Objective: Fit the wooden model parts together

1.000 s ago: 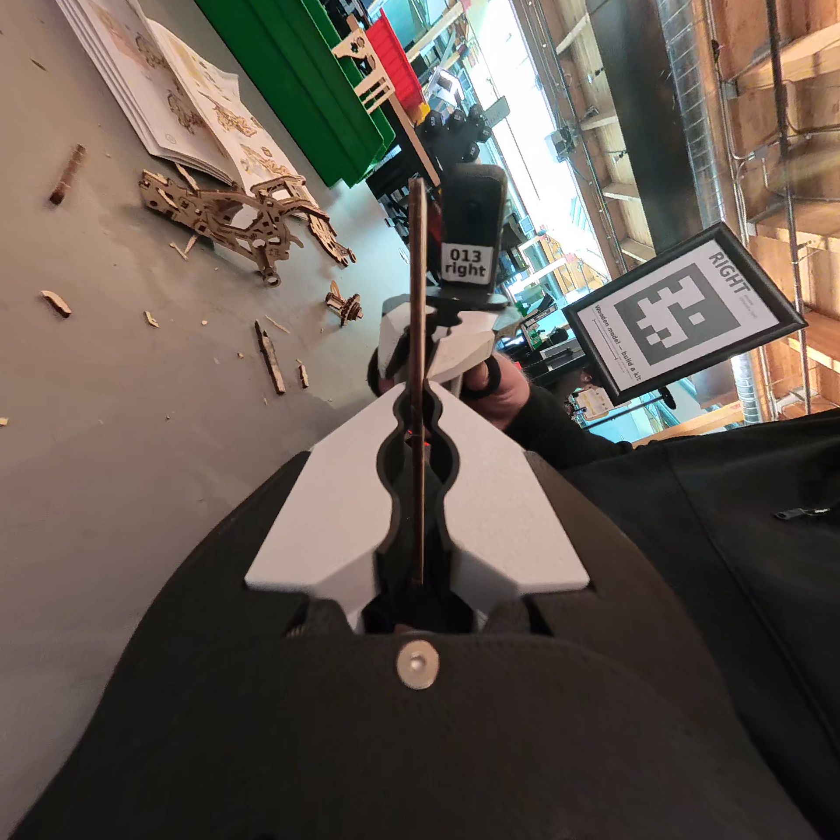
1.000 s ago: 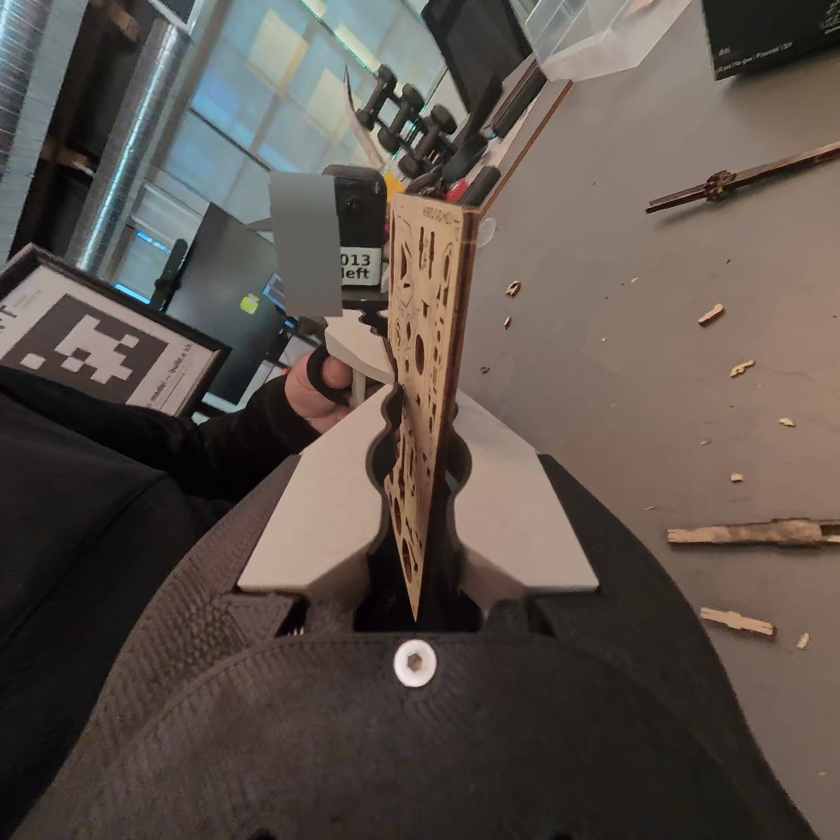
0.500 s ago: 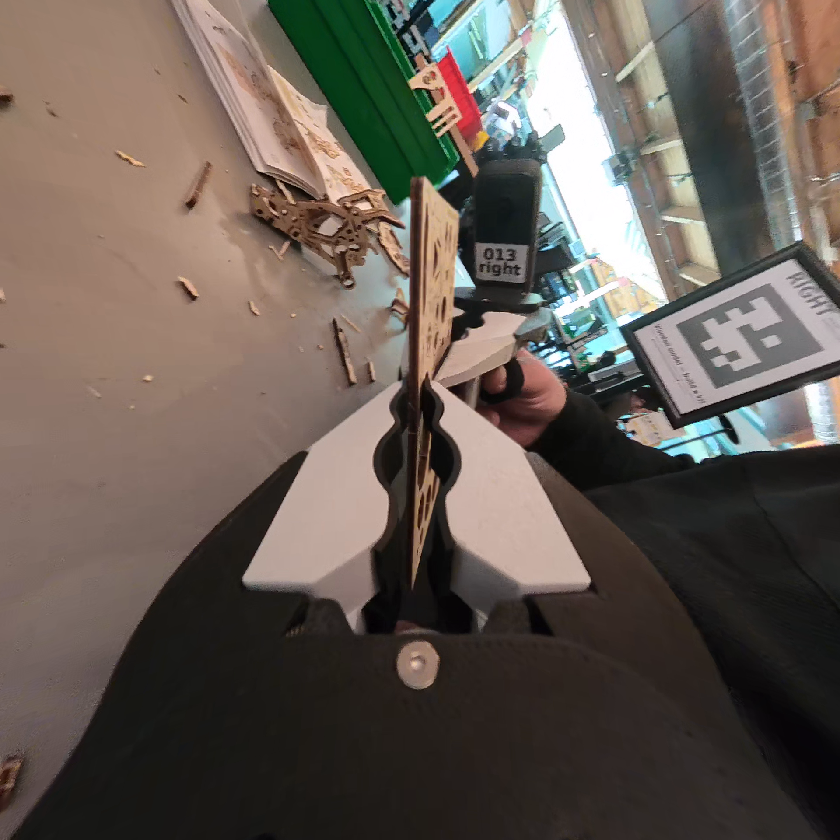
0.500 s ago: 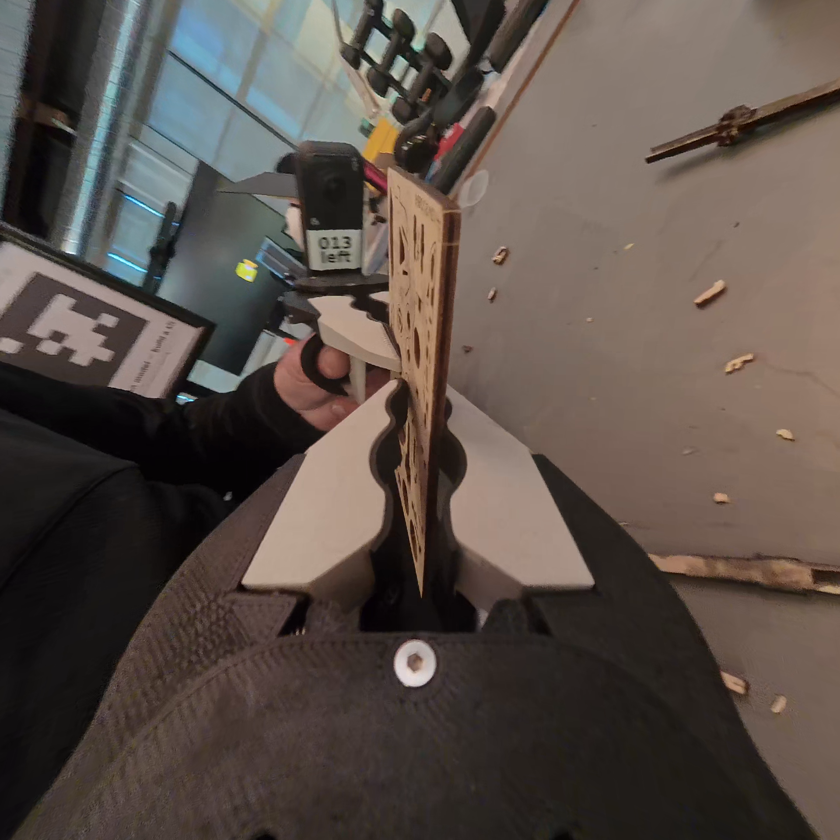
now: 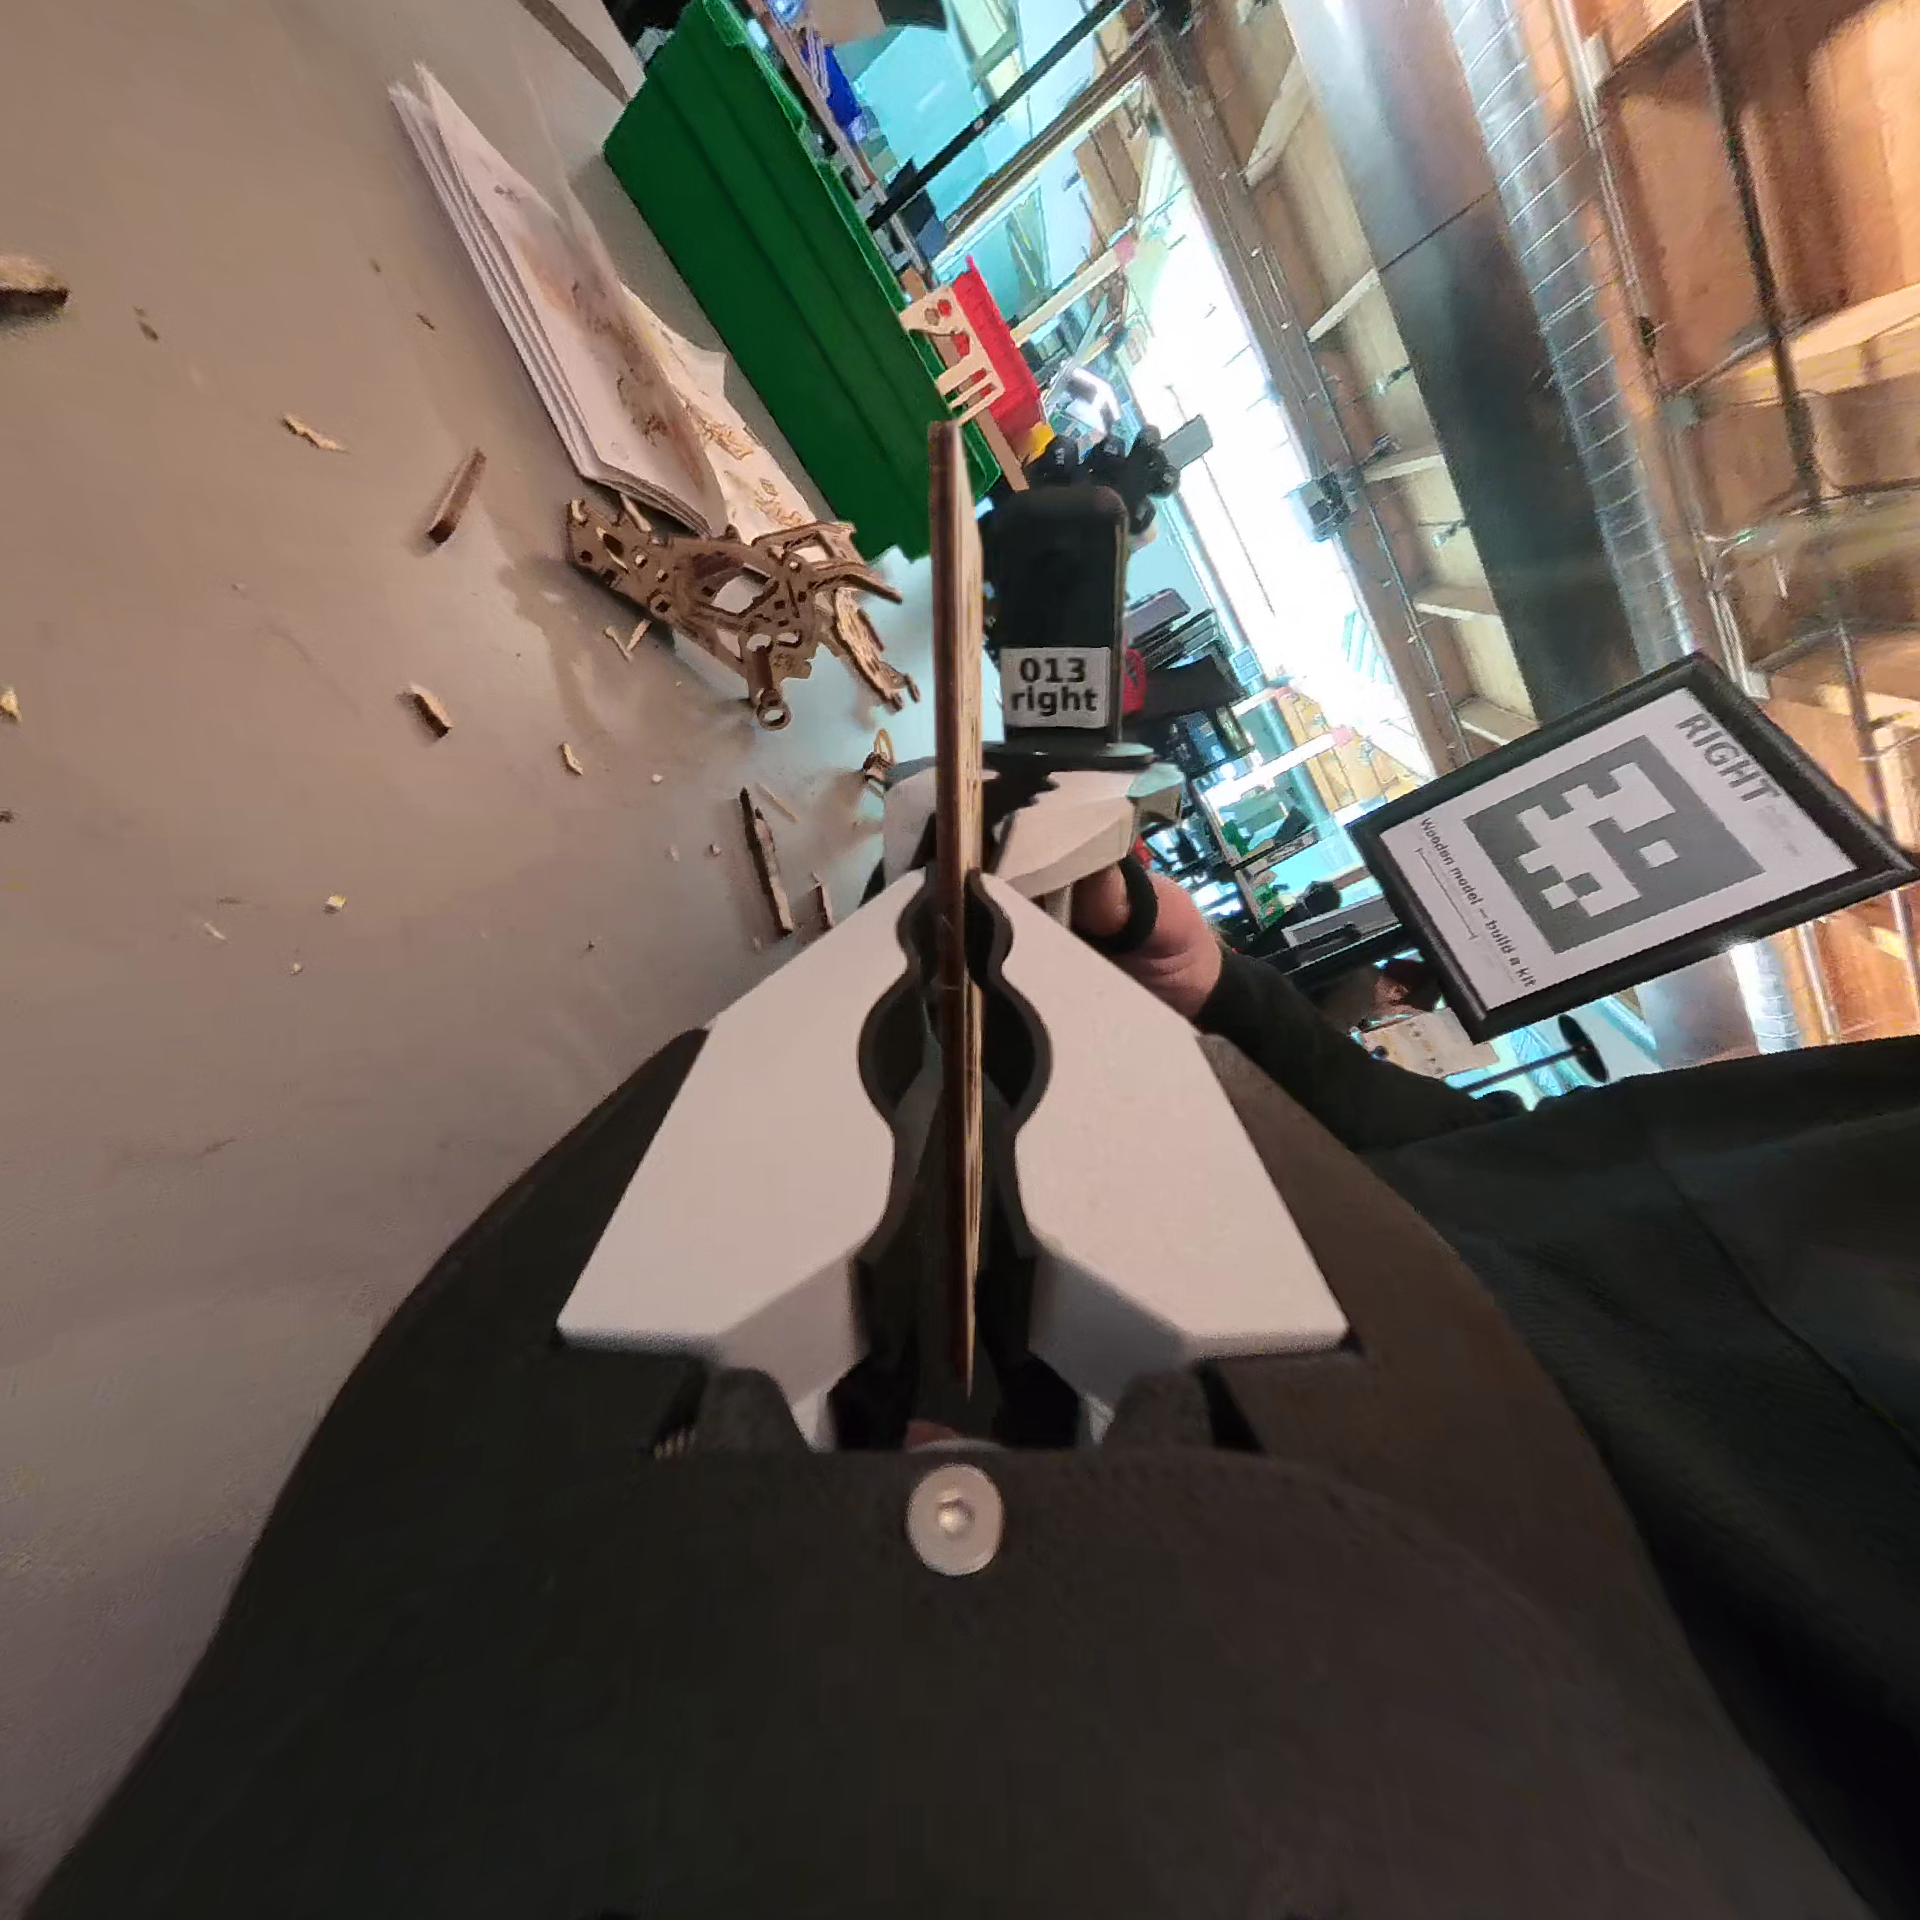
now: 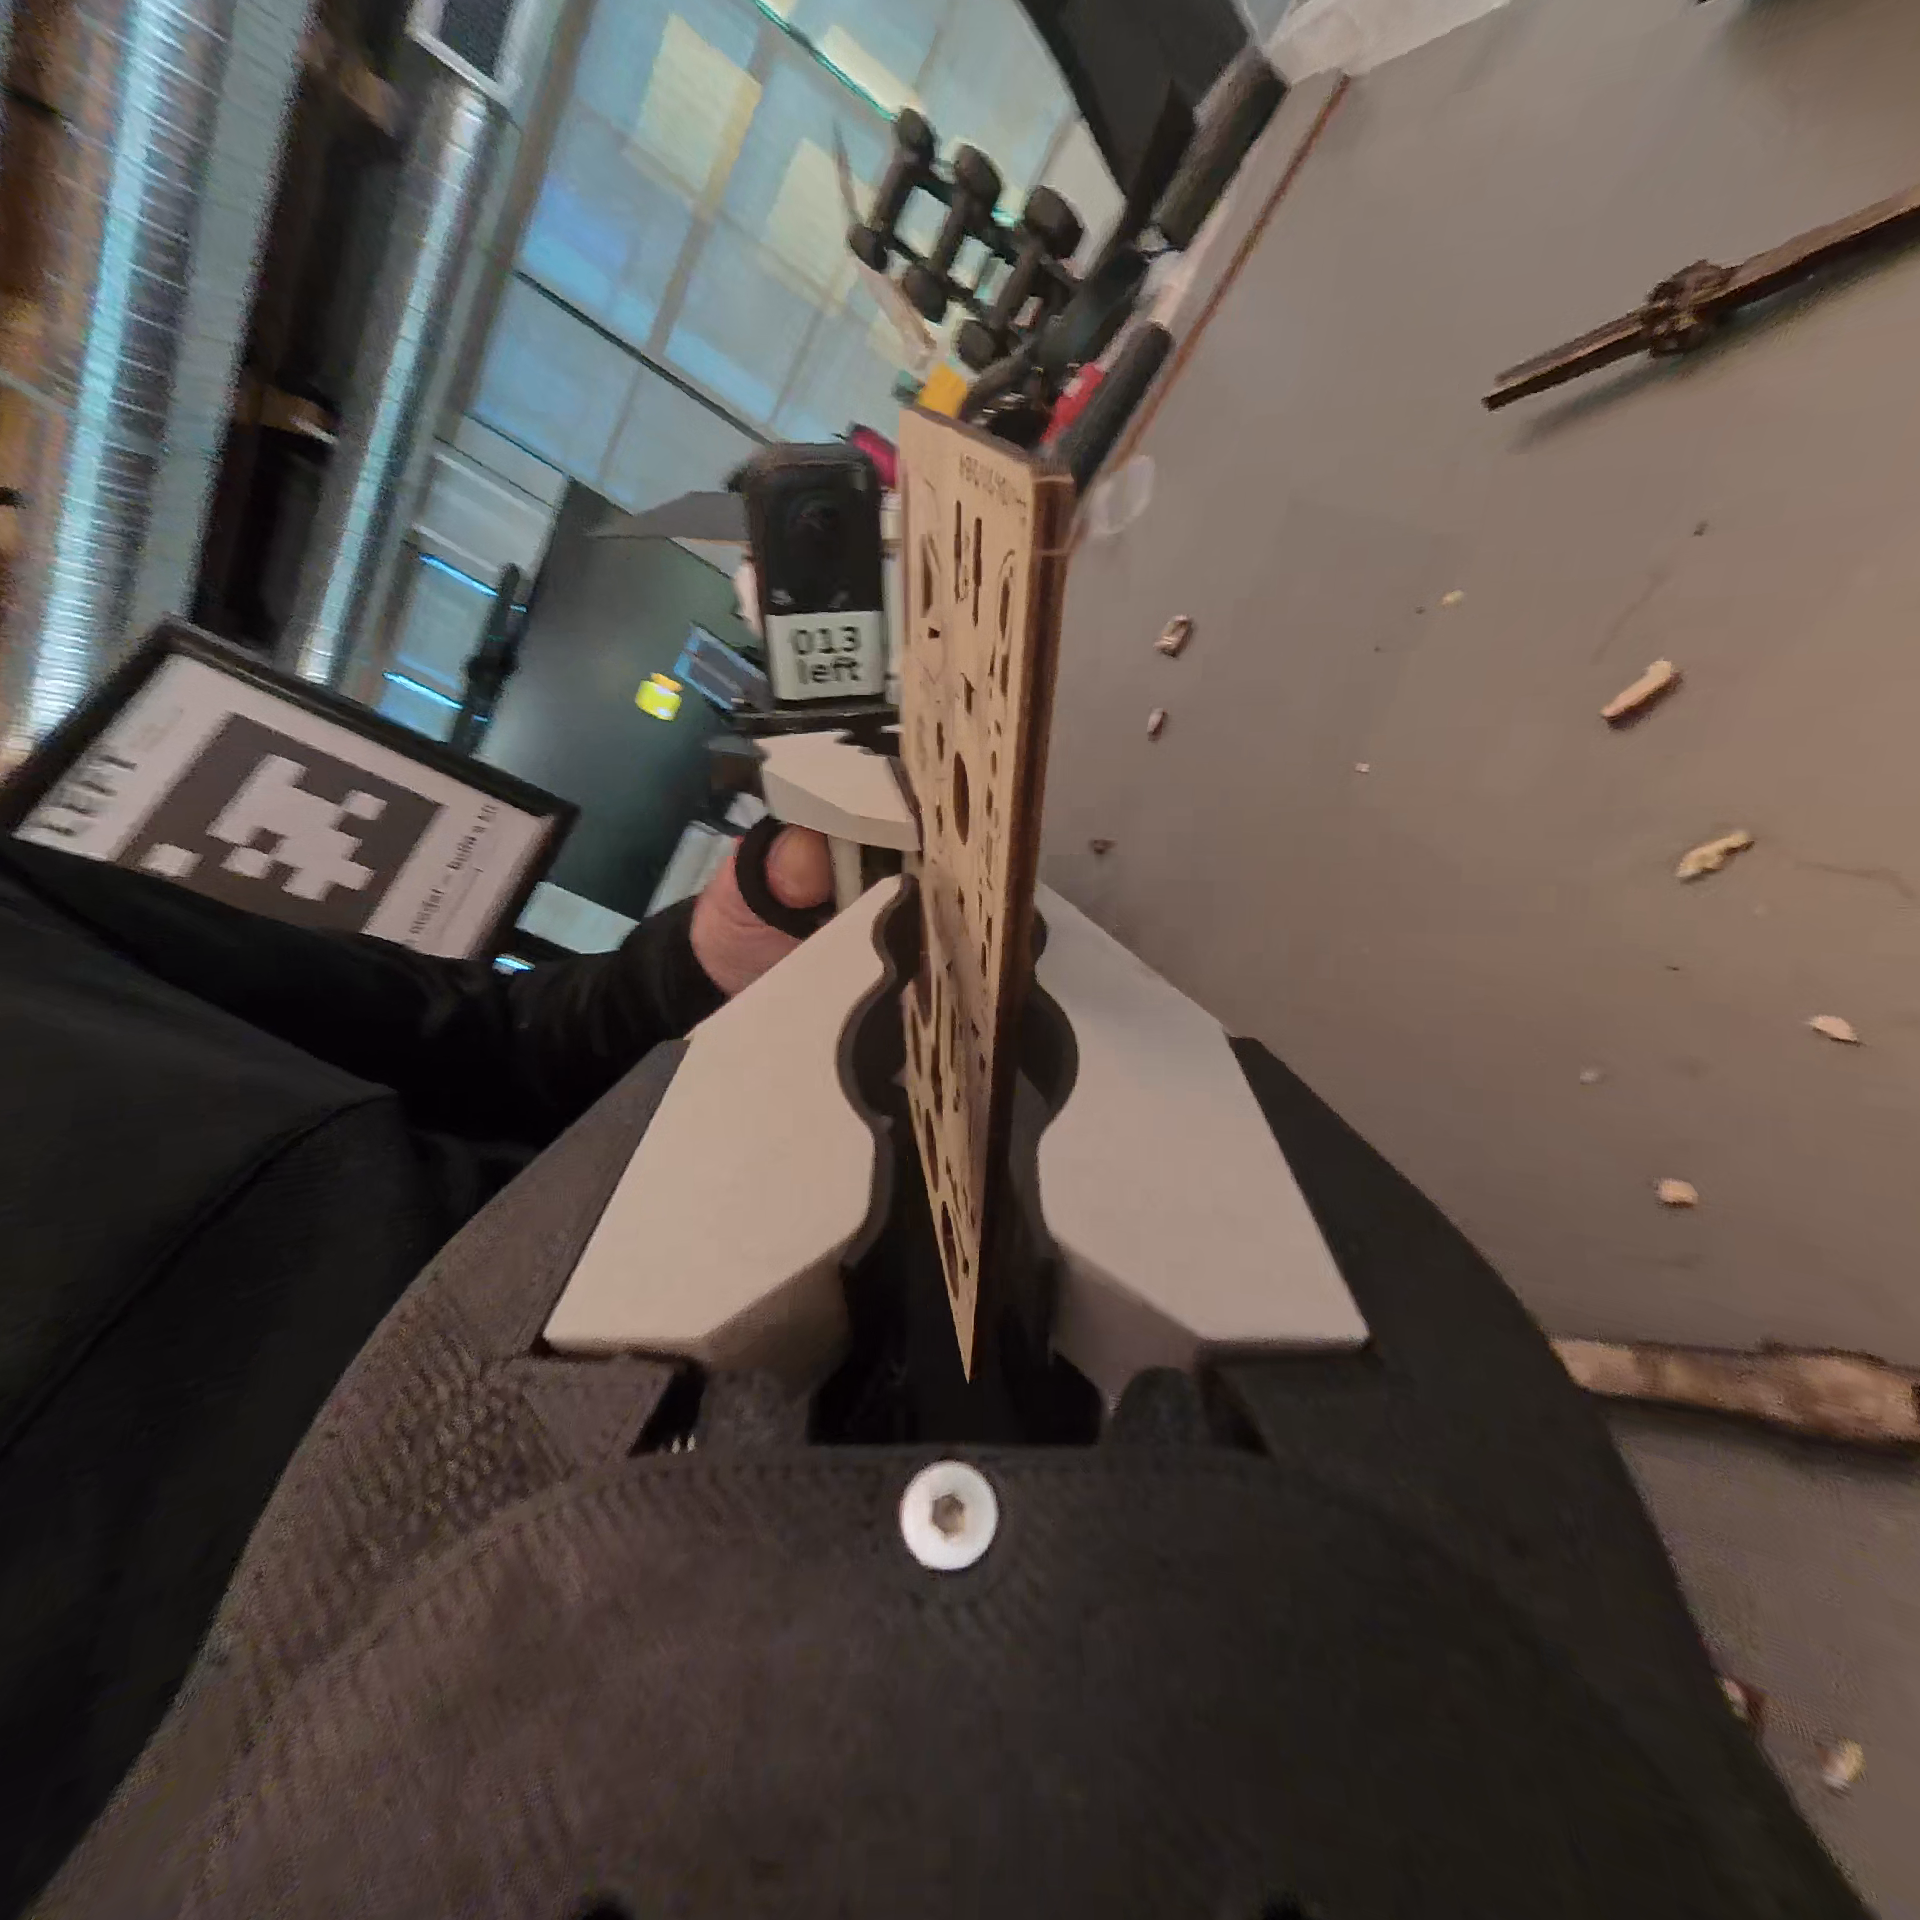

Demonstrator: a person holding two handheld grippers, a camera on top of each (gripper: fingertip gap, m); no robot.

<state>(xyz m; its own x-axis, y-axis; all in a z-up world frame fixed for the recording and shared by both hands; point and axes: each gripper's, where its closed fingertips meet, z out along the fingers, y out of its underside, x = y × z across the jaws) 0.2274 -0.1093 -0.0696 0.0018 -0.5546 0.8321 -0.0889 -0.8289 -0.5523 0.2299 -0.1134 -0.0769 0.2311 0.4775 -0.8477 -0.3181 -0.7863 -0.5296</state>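
Note:
A thin laser-cut wooden parts sheet (image 5: 951,675) with many cut-out shapes is held in the air between both grippers, above the grey table. My left gripper (image 5: 948,904) is shut on one end of it; here the sheet shows nearly edge-on. My right gripper (image 6: 966,904) is shut on the other end, where the sheet's pale face (image 6: 971,727) shows. Each gripper appears beyond the sheet in the other's view: the right one (image 5: 1049,831), the left one (image 6: 831,810), each held by a hand. A partly built wooden model (image 5: 727,603) lies on the table.
An open instruction booklet (image 5: 582,343) and a green crate (image 5: 769,260) lie beyond the model. Wood scraps and strips (image 6: 1714,301) (image 6: 1745,1392) dot the grey table (image 5: 260,935). Framed marker signs (image 5: 1621,842) (image 6: 281,810) stand near the person's dark sleeves. Left and right tips are no more than a few centimetres apart. The partly built wooden model (image 5: 727,603) is about 20 cm from both grippers' fingertips.
Both grippers stay shut on the sheet. The sheet and grippers have swung a little together; in the left wrist view the sheet's face showed half a second ago and is near edge-on again.

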